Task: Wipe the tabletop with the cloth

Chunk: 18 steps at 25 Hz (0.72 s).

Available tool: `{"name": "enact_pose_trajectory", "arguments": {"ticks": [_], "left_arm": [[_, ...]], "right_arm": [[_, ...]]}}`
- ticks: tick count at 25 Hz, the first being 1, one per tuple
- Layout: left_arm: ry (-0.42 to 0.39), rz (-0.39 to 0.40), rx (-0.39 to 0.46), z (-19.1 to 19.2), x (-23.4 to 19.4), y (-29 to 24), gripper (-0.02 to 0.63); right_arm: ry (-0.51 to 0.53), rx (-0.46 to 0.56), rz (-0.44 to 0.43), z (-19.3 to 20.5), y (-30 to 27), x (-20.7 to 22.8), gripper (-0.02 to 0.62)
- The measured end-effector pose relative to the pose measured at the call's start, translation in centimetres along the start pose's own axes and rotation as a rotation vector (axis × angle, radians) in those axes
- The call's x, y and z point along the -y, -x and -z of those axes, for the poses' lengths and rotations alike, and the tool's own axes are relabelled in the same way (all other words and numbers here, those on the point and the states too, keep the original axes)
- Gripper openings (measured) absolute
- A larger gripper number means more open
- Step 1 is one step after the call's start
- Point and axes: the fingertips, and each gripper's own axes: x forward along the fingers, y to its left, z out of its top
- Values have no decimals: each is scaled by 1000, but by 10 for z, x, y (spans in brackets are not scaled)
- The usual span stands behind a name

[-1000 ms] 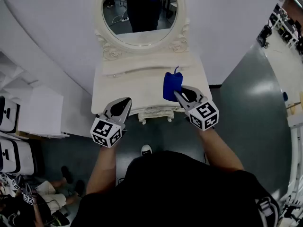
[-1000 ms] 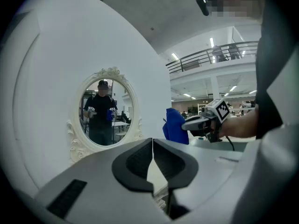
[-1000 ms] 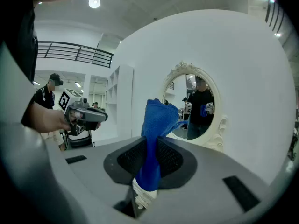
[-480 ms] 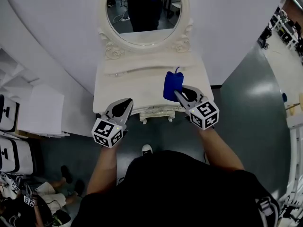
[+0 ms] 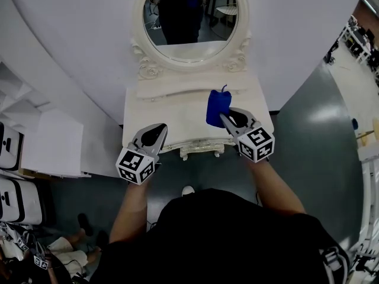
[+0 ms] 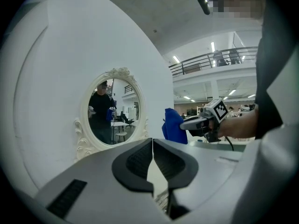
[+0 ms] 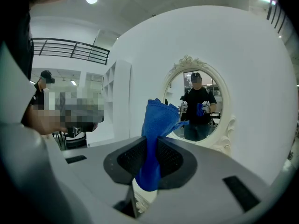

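A blue cloth (image 5: pixel 217 107) hangs bunched over the right half of the white dressing table's top (image 5: pixel 166 116). My right gripper (image 5: pixel 228 118) is shut on it, and in the right gripper view the blue cloth (image 7: pixel 156 139) stands up between the closed jaws. My left gripper (image 5: pixel 155 134) hovers at the table's front left edge, shut with nothing in it. In the left gripper view the left gripper (image 6: pixel 153 157) has its jaws pressed together, and the blue cloth (image 6: pixel 174 126) shows to the right.
An oval mirror (image 5: pixel 190 18) in an ornate white frame stands at the back of the table against the white wall. White shelving (image 5: pixel 23 117) stands to the left. Grey floor (image 5: pixel 320 141) lies to the right.
The view has shifted slightly, so the table and mirror sit a bit further right and lower. Both grippers and the cloth keep the same places relative to the table.
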Motion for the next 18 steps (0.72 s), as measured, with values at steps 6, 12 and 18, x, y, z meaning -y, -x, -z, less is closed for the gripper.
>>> {"name": "enact_pose_trajectory", "arguments": {"ticks": [6, 12, 18], "left_arm": [[-3, 22, 13, -3, -44, 10, 12], [-2, 45, 9, 3, -73, 22, 12], [7, 46, 15, 6, -87, 27, 12]], "right_arm": [[13, -6, 22, -14, -38, -17, 52], [23, -10, 44, -22, -64, -33, 52], [29, -26, 58, -21, -75, -37, 52]]}}
